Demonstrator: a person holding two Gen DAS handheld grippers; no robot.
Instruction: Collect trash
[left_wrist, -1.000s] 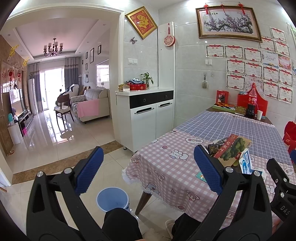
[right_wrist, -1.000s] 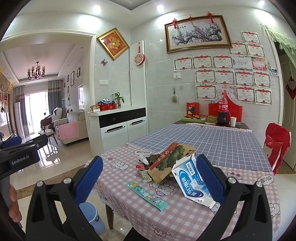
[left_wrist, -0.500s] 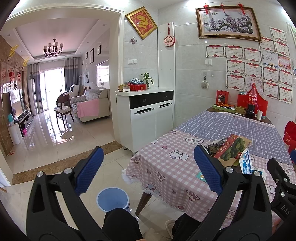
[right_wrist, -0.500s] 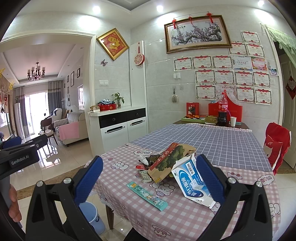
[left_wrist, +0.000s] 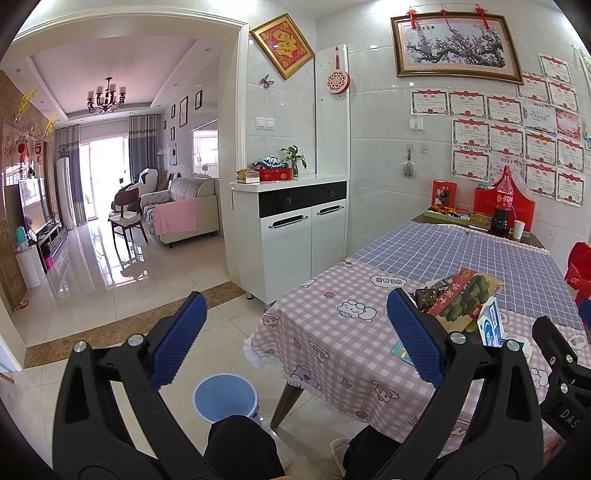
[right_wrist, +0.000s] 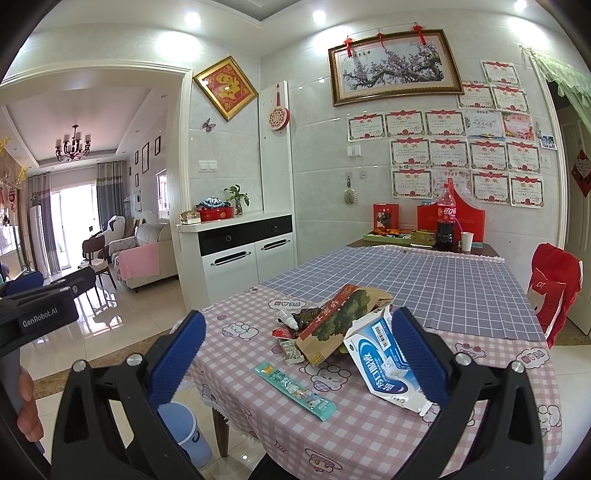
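Trash lies on the pink checked tablecloth (right_wrist: 332, 435): a torn blue and white carton (right_wrist: 384, 365), a flattened brown box with a red and green print (right_wrist: 343, 325), a teal sachet (right_wrist: 295, 391) and small wrappers (right_wrist: 290, 349). My right gripper (right_wrist: 295, 350) hangs open above the table's near end, nothing between its blue pads. My left gripper (left_wrist: 291, 332) is open too, held left of the table over the floor. A light blue bin (left_wrist: 225, 400) stands on the floor by the table leg, also seen as the bin (right_wrist: 184, 432) in the right wrist view. The brown box (left_wrist: 461, 299) shows beyond my left gripper's right finger.
A white cabinet (right_wrist: 243, 258) stands against the wall left of the table. A cola bottle (right_wrist: 445, 221), a cup and red boxes sit at the table's far end. A red-covered chair (right_wrist: 554, 291) is on the right. A person's legs (left_wrist: 243, 446) are below the left gripper.
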